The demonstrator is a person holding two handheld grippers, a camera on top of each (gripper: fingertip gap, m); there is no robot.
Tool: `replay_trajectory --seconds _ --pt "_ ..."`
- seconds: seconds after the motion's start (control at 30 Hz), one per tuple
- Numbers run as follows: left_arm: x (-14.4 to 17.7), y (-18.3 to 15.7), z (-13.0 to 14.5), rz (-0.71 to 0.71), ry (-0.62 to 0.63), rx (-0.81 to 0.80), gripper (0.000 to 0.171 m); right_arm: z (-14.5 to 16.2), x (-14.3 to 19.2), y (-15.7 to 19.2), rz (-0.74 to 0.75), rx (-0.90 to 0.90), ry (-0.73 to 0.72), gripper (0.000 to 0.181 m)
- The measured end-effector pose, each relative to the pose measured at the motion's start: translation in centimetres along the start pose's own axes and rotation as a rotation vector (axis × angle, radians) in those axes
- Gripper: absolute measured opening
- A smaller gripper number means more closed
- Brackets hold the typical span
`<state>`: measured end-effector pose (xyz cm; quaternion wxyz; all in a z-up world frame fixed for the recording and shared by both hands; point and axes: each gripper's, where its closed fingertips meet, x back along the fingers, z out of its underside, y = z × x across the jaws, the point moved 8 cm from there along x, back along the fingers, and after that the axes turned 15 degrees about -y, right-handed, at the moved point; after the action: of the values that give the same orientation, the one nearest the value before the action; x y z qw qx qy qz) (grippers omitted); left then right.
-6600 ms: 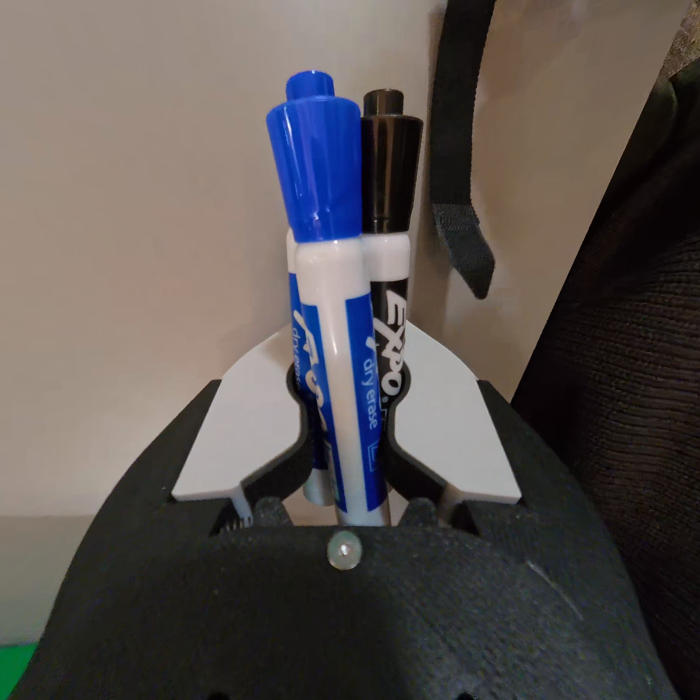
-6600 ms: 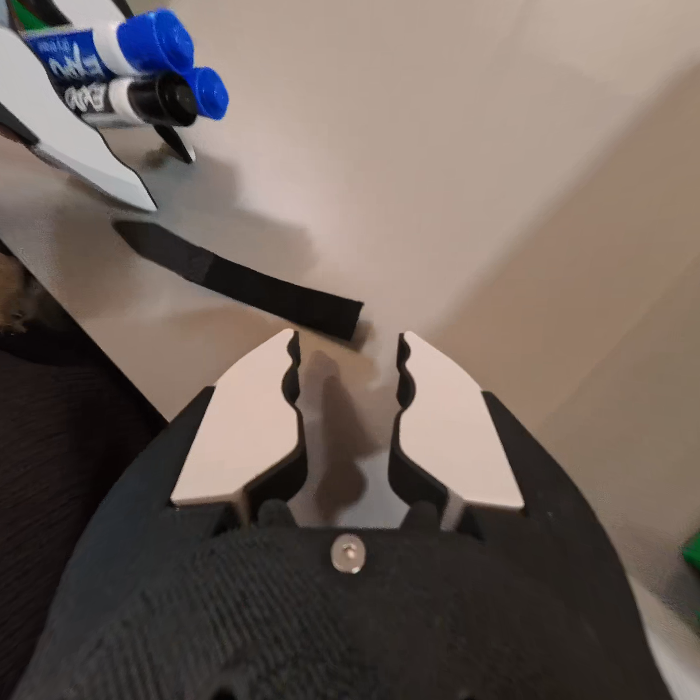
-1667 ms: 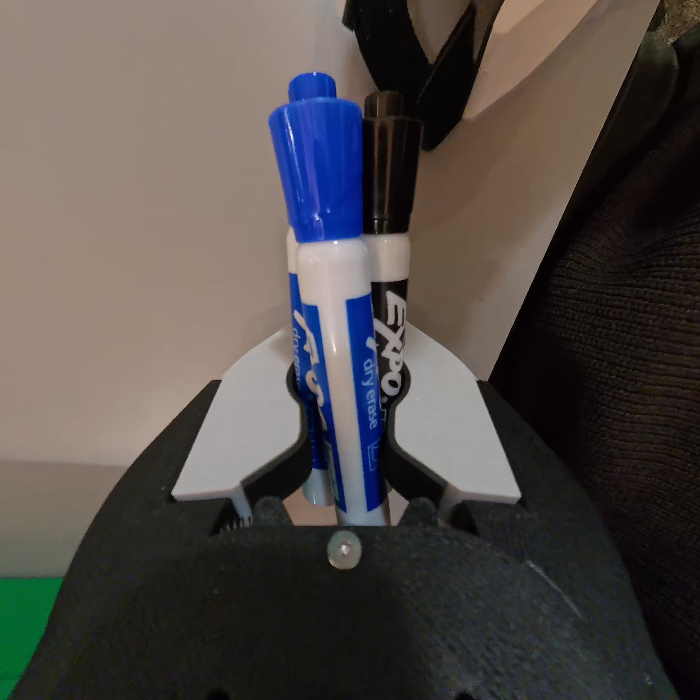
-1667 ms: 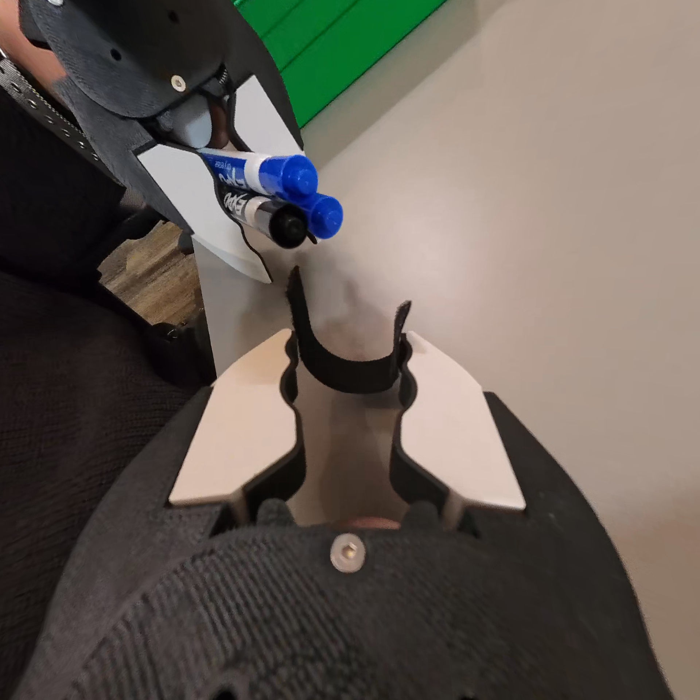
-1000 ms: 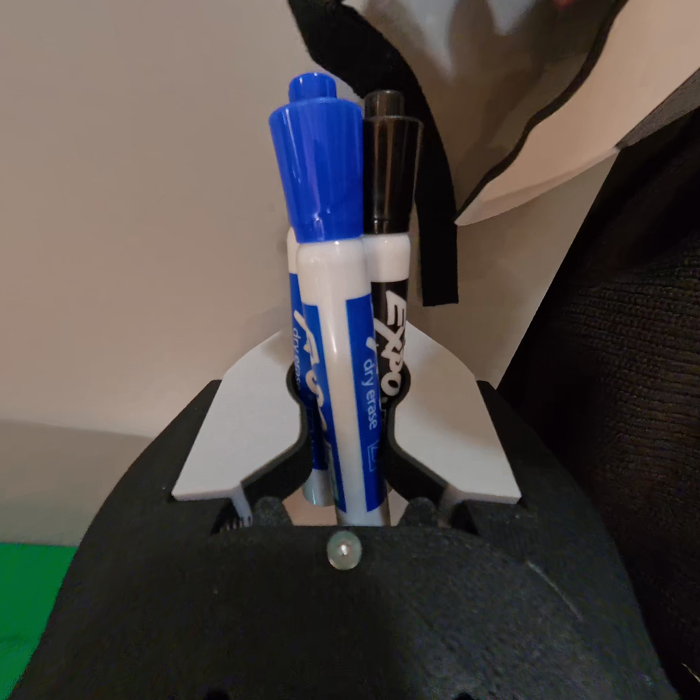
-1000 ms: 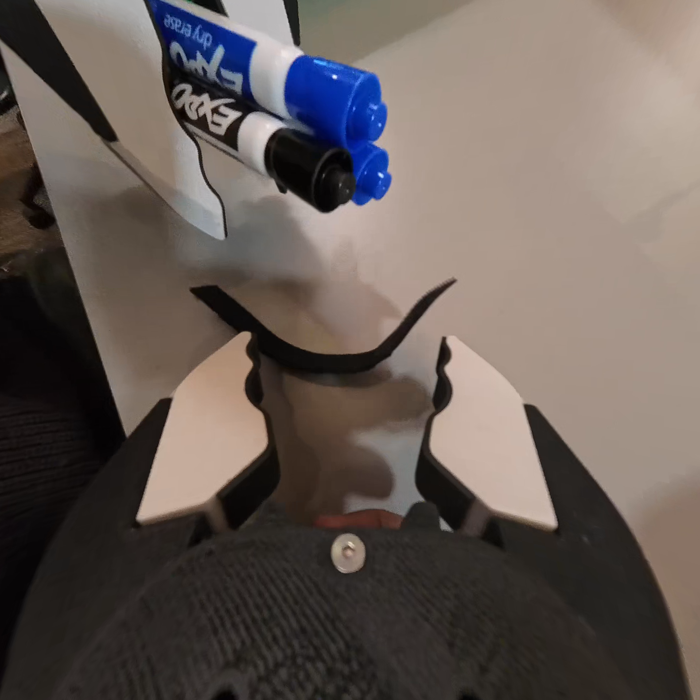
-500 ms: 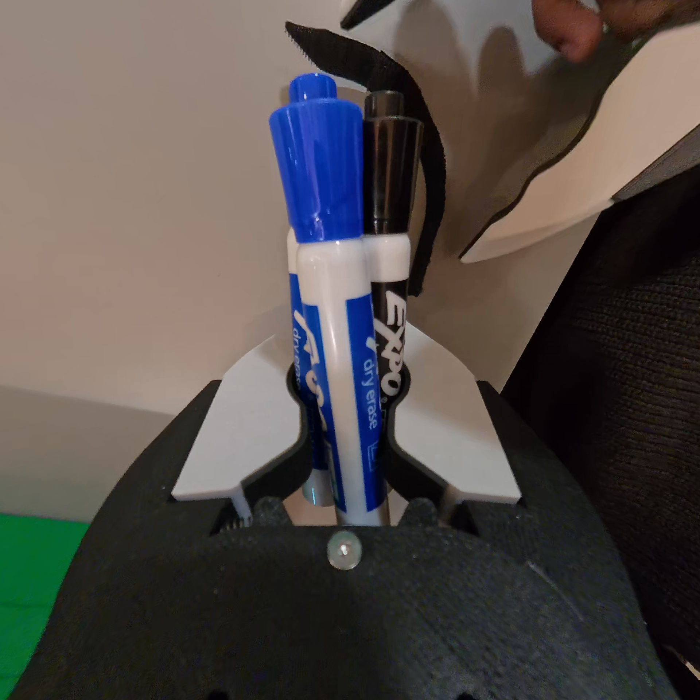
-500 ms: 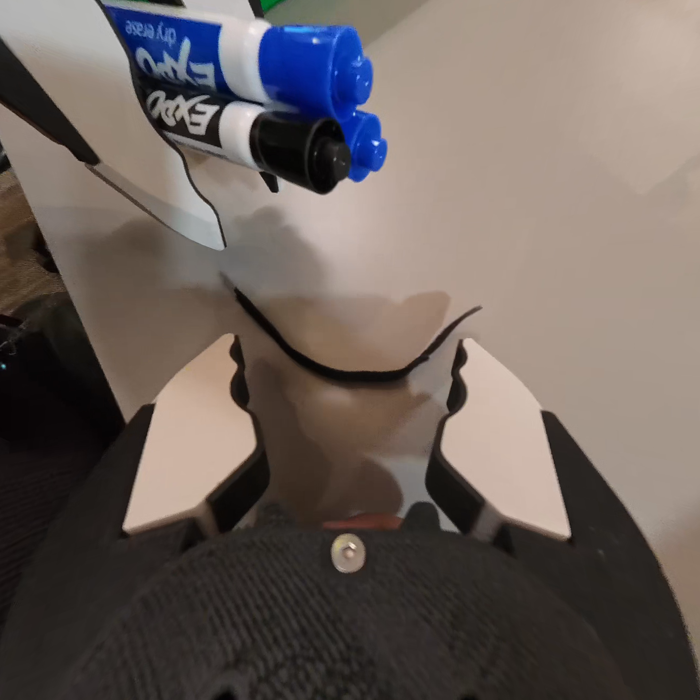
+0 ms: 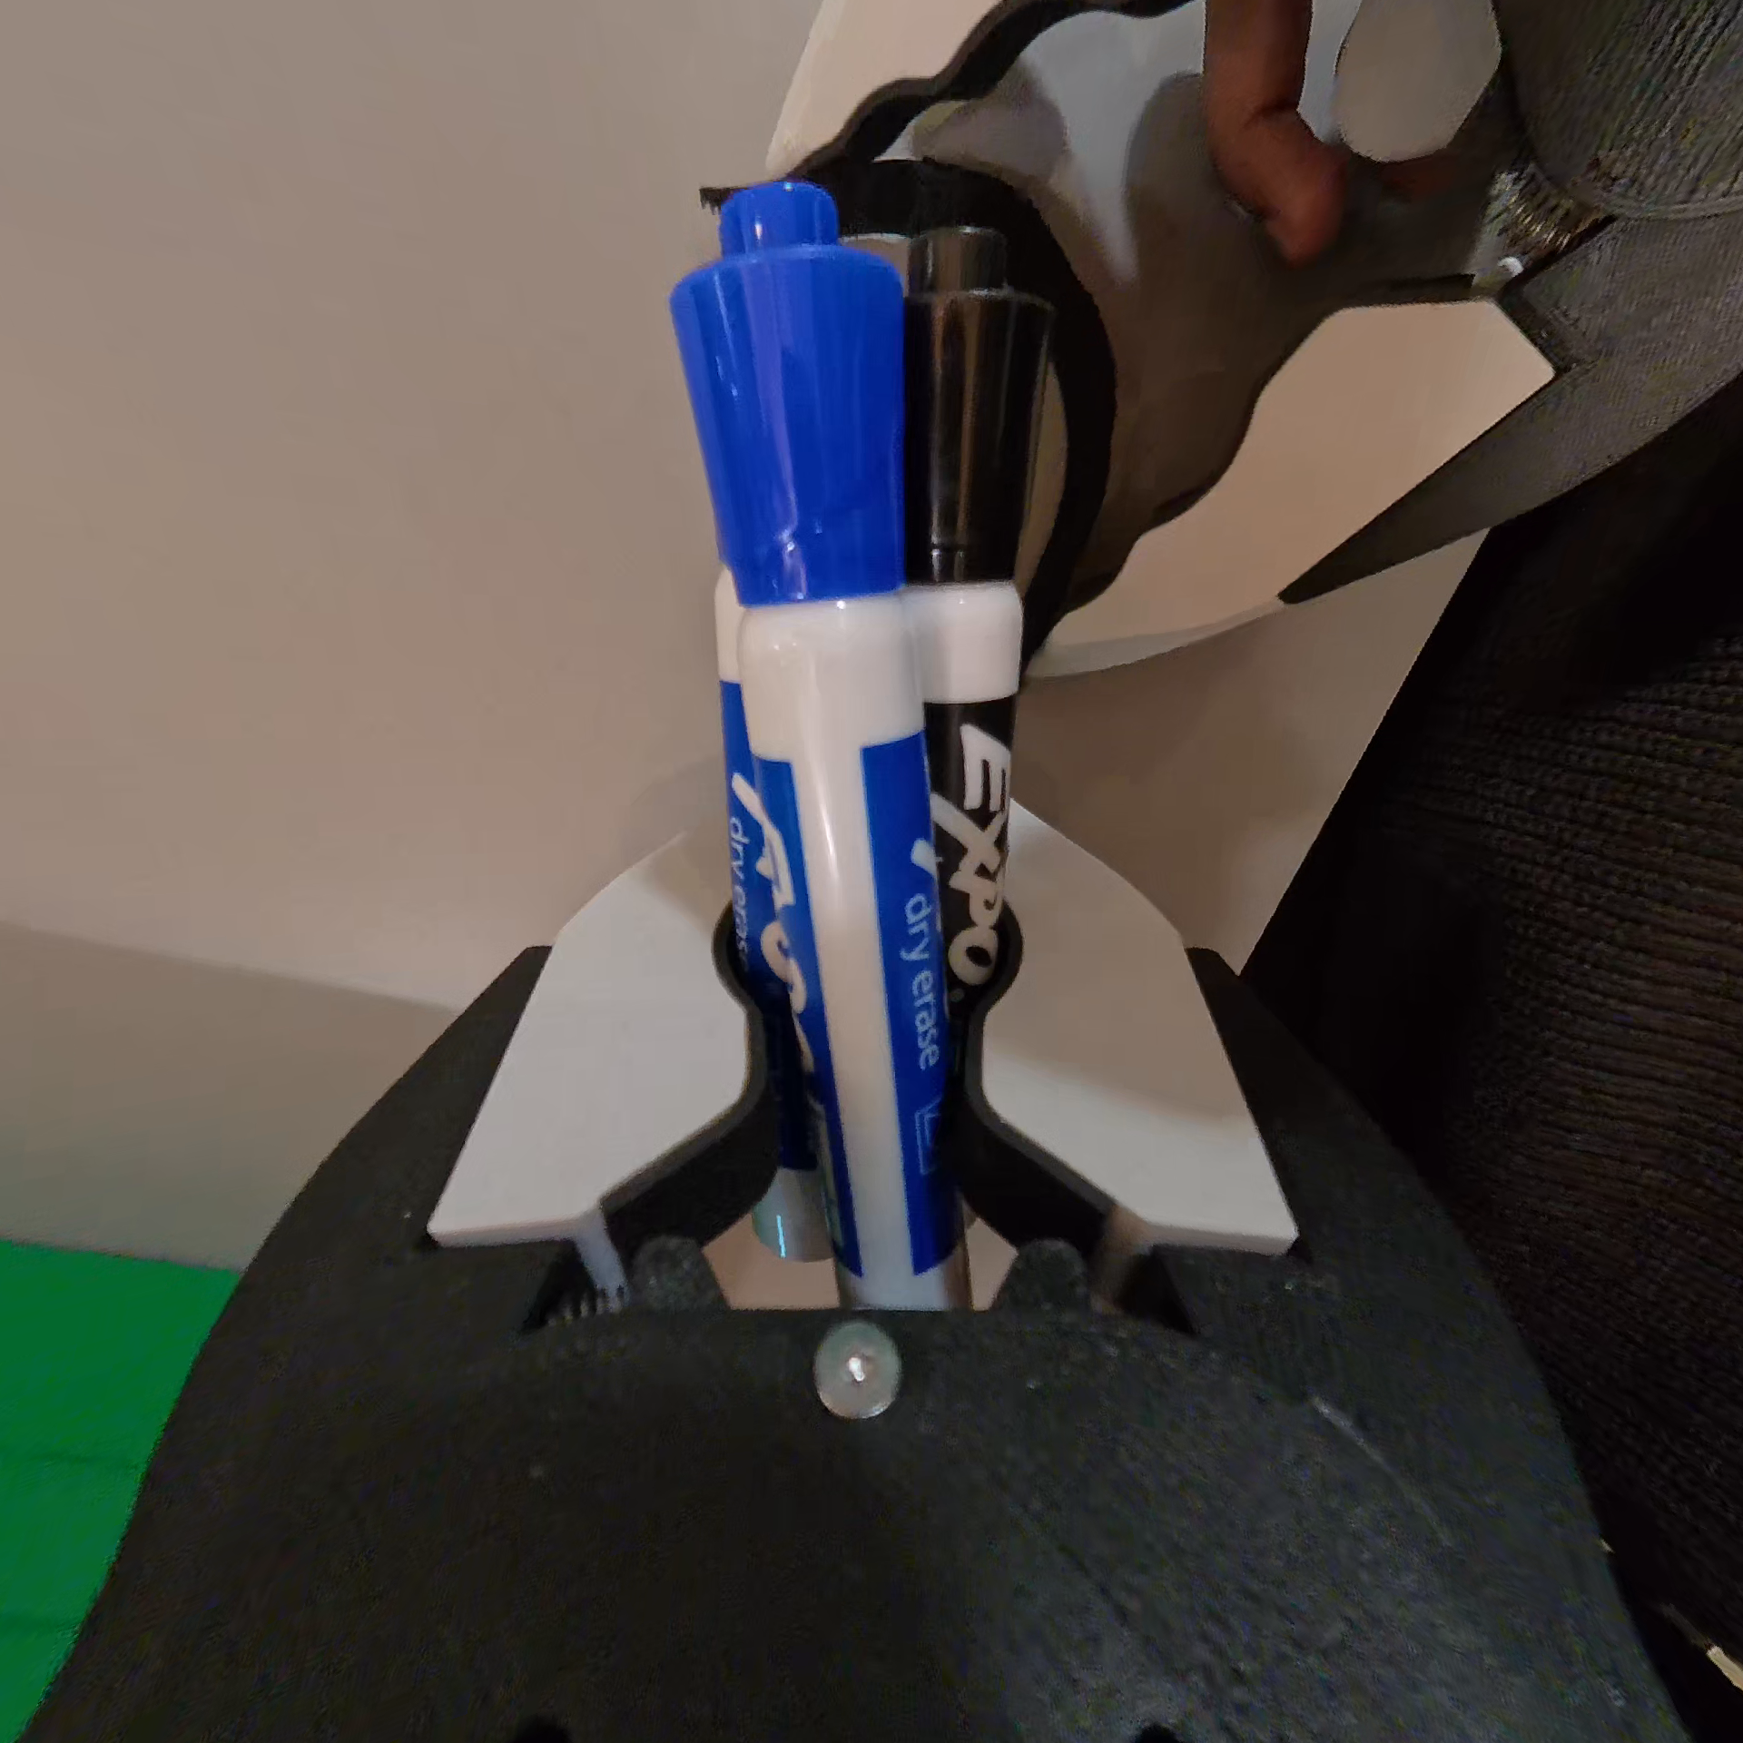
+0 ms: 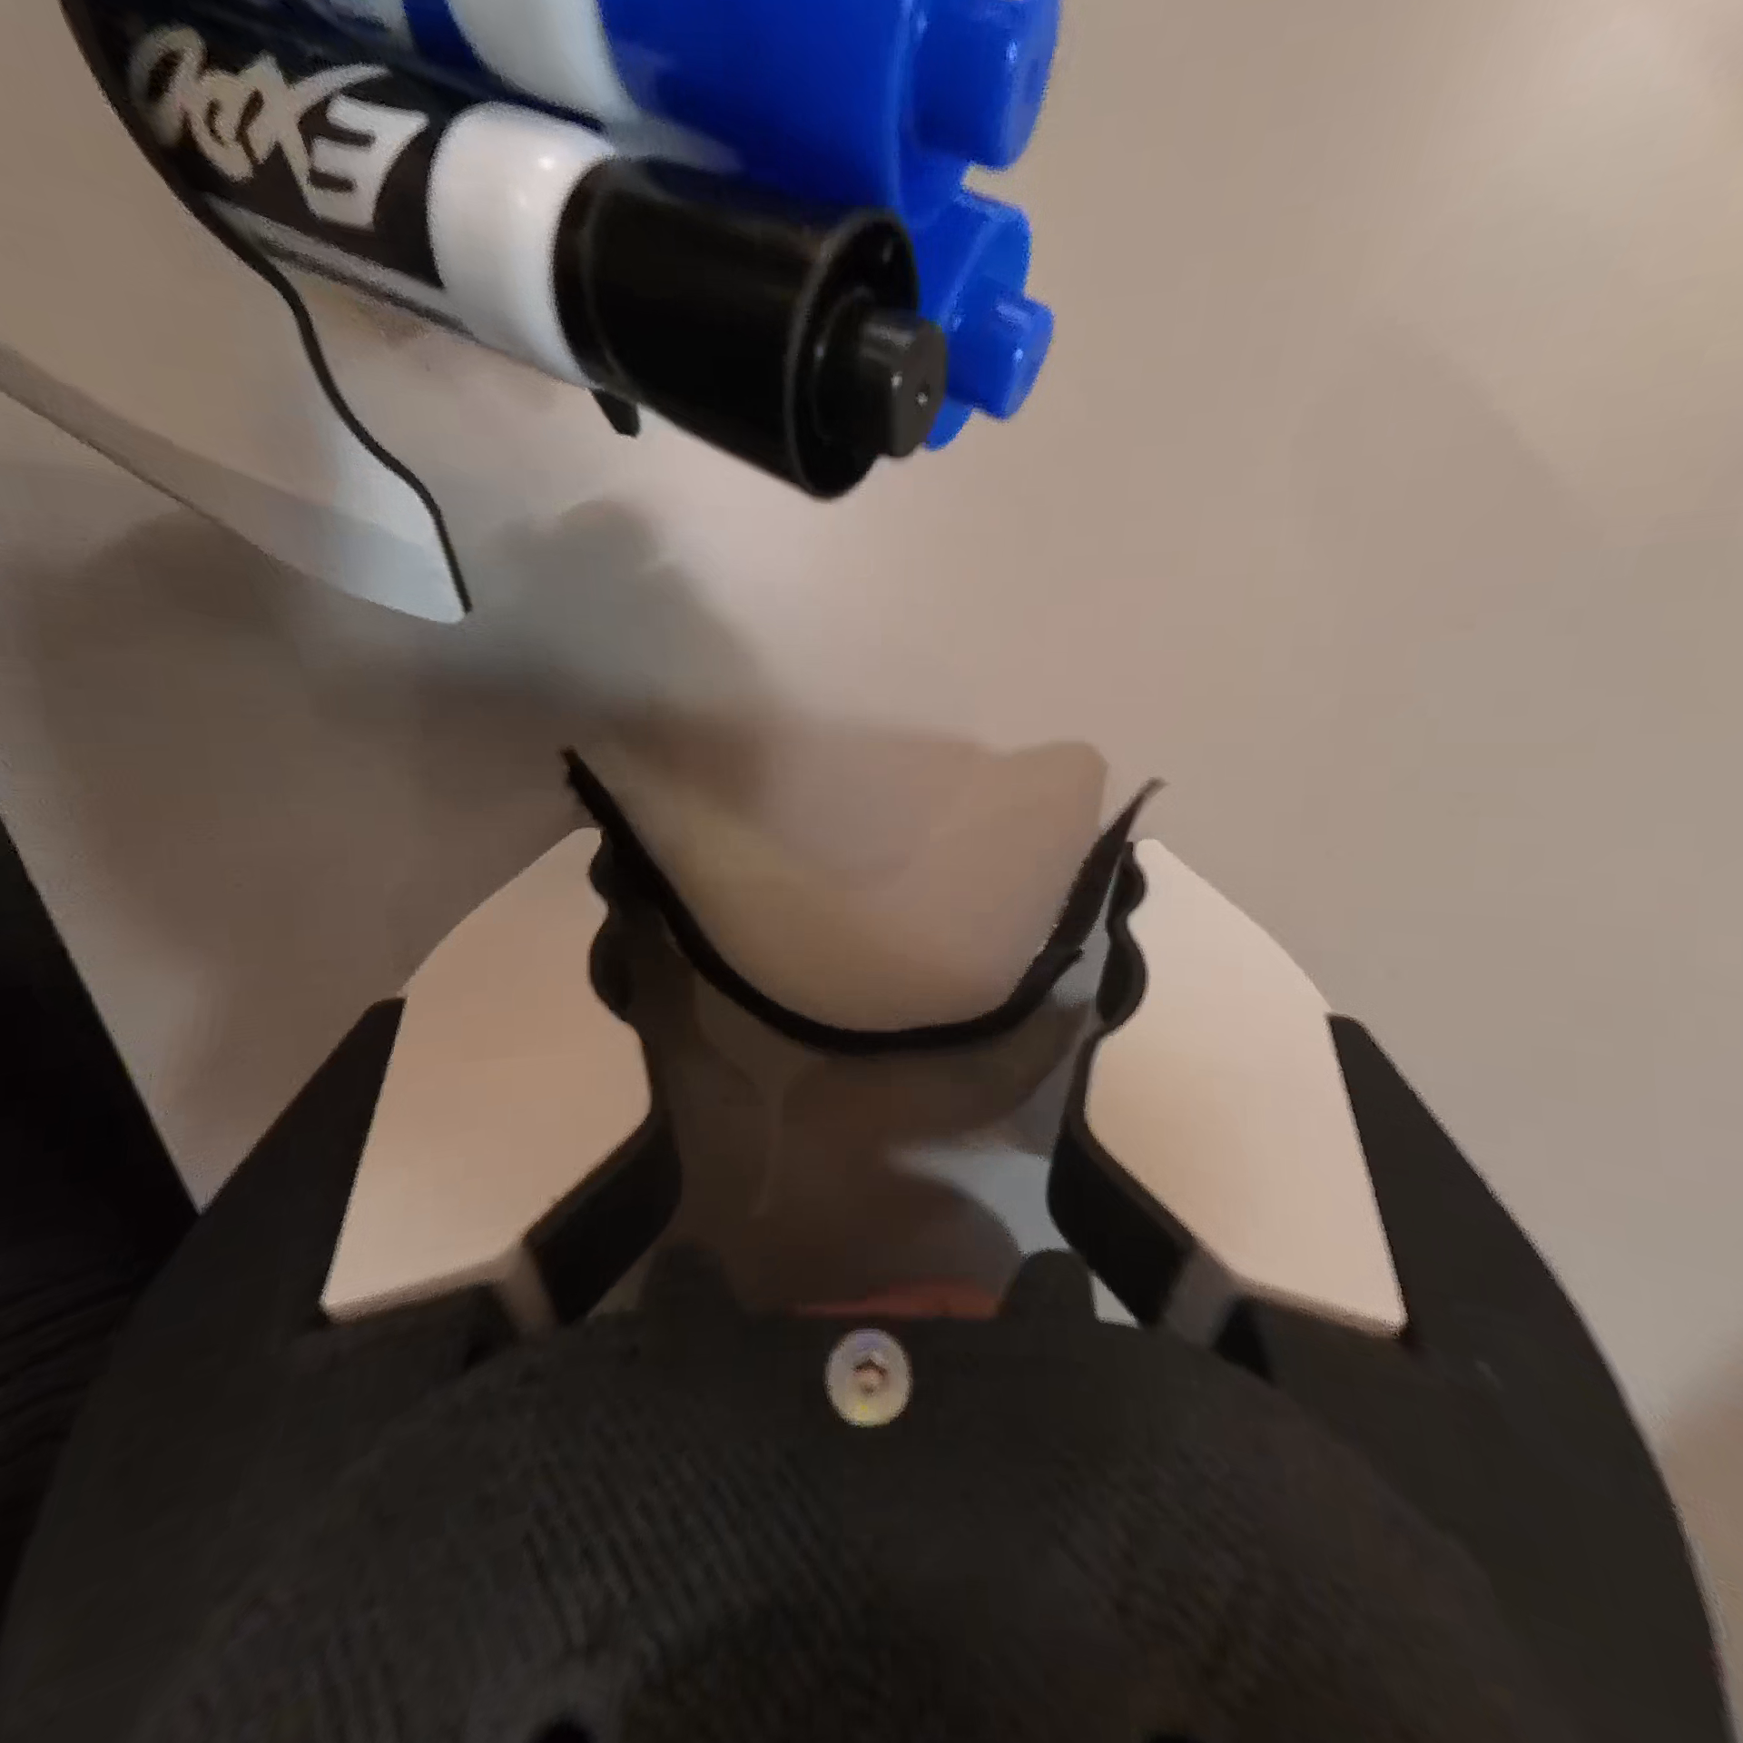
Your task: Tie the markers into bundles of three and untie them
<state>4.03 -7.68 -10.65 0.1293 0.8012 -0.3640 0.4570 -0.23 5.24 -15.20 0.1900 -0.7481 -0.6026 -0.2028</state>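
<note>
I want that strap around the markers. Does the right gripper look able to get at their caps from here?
Probably yes: the right gripper, jaws apart with the strap slung between them, faces the marker caps, with nothing between.

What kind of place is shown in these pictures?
Probably an office or a meeting room, though little shows. The left tool grips three dry-erase markers over a plain pale tabletop, with a green surface beyond its edge.

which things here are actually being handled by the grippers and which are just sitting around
Being handled:
- left gripper, shut on three markers: two blue markers and one black marker
- right gripper, jaws apart, with a black strap slung in a curve between its fingers, close to the marker caps

Just there:
- beige tabletop
- green surface at the edge
- dark knit clothing
</note>
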Motion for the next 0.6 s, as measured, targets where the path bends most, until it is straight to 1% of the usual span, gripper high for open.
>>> replay_trajectory --seconds 0.17,0.3,0.37,0.47,0.53,0.6 --pt "0.1 0.1 0.2 -0.003 0.003 0.005 0.046 -0.1 0.2 -0.2 -0.003 0.023 -0.012 0.082" --pt "0.1 0.1 0.2 -0.001 0.005 0.006 0.046 0.0 0.5 -0.4 -0.004 0.038 -0.012 0.074" --pt "0.0 0.2 0.3 -0.001 0.007 0.009 0.045 0.2 0.7 -0.5 -0.008 0.037 -0.014 0.067" --pt "0.0 0.4 0.5 -0.002 0.01 0.013 0.046 0.3 1.1 -0.8 0.011 0.04 -0.028 0.06" --pt "0.1 0.5 0.5 -0.005 0.008 0.018 0.046 0.2 1.5 -0.9 -0.005 0.021 -0.058 0.06" --pt "0.2 0.7 0.6 -0.008 0.005 0.024 0.046 -0.3 2.1 -0.8 -0.054 -0.041 -0.13 0.06"
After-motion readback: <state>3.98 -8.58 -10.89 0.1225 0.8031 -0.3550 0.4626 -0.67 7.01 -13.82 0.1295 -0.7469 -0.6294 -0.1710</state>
